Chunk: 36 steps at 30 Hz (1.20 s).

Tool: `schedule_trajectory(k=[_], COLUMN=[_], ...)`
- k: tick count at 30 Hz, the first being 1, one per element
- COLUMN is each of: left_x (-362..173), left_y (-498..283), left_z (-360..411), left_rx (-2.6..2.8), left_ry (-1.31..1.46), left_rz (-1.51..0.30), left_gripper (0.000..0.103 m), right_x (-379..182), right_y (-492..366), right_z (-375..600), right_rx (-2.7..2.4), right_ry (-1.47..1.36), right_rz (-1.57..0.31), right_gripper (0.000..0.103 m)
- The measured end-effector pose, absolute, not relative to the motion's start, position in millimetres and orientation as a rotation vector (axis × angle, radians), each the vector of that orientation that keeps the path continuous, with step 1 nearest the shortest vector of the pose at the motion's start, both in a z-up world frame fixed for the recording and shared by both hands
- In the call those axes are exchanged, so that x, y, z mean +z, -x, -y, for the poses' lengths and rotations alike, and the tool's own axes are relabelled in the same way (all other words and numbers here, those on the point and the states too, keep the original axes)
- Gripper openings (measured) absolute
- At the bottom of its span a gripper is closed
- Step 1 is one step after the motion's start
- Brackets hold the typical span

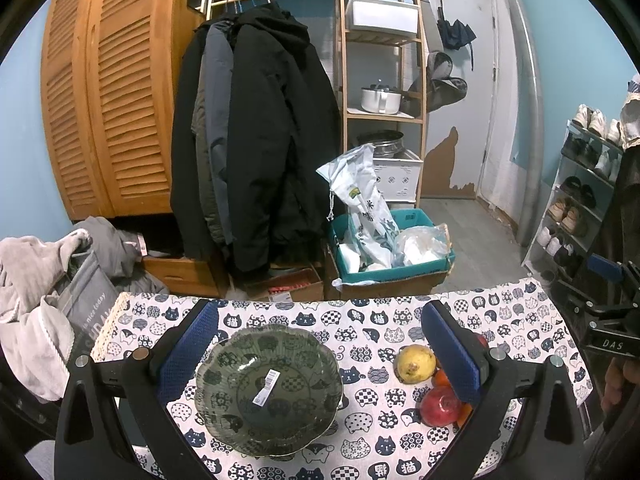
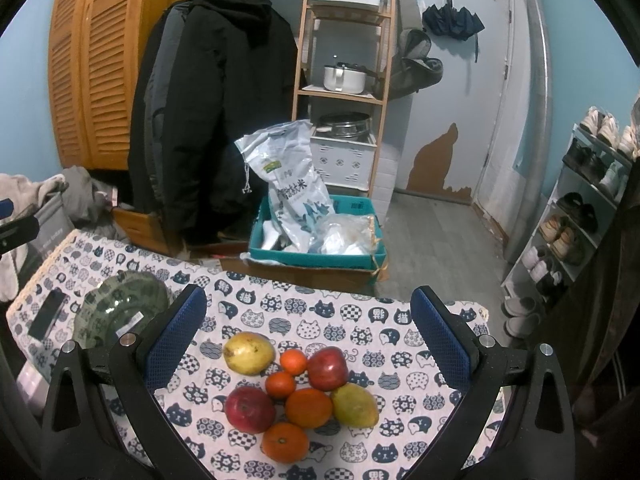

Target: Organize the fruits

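**Risks at the start: round fruit, tight cluster, light dish**

Left gripper point(image 1: 320, 356): fingers spread wide, nothing between them, hovering above the green glass bowl point(image 1: 269, 390). Bowl is empty and sits on the cat-print tablecloth point(image 1: 376, 440), left of the fruit. A label is stuck to its inside.

Right gripper point(image 2: 308, 332): fingers spread wide, empty, hanging over the fruit pile point(image 2: 300, 392). The pile holds two red apples point(image 2: 250, 409), four oranges point(image 2: 308, 407) and two yellow-green pears point(image 2: 248, 352), most touching one another.

Risks as judged from here:
- Fruit packed close: a finger coming down between pieces likely nudges a neighbour, and round fruit may roll toward the near or right table edge.
- Small far orange point(image 2: 293, 361) sits wedged between pear and apple; little room for the pads.
- Smooth apple skin could slip from a shallow pinch.
- Bowl looks shallow; a fruit dropped from height could bounce out or shove the bowl on the cloth.
- The two grippers could collide near the bowl.
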State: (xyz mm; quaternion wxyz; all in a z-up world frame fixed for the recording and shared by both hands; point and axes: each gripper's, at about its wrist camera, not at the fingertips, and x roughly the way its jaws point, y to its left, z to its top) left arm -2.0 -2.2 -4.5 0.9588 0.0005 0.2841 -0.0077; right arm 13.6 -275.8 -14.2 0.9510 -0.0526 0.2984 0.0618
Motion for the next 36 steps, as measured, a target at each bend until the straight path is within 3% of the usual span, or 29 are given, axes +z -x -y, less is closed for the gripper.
schedule_trajectory(k=[36], left_x=[-6.2], left_y=[2.1], left_z=[2.9], left_rx=[-0.017], left_ry=[-0.003], left_rz=[-0.577], left_gripper=[0.102], right_x=[-13.3], right_y=[-13.6], right_z=[275.1], right_rx=[0.125], right_ry=[0.112], right_rz=[-0.607], right_gripper=[0.1])
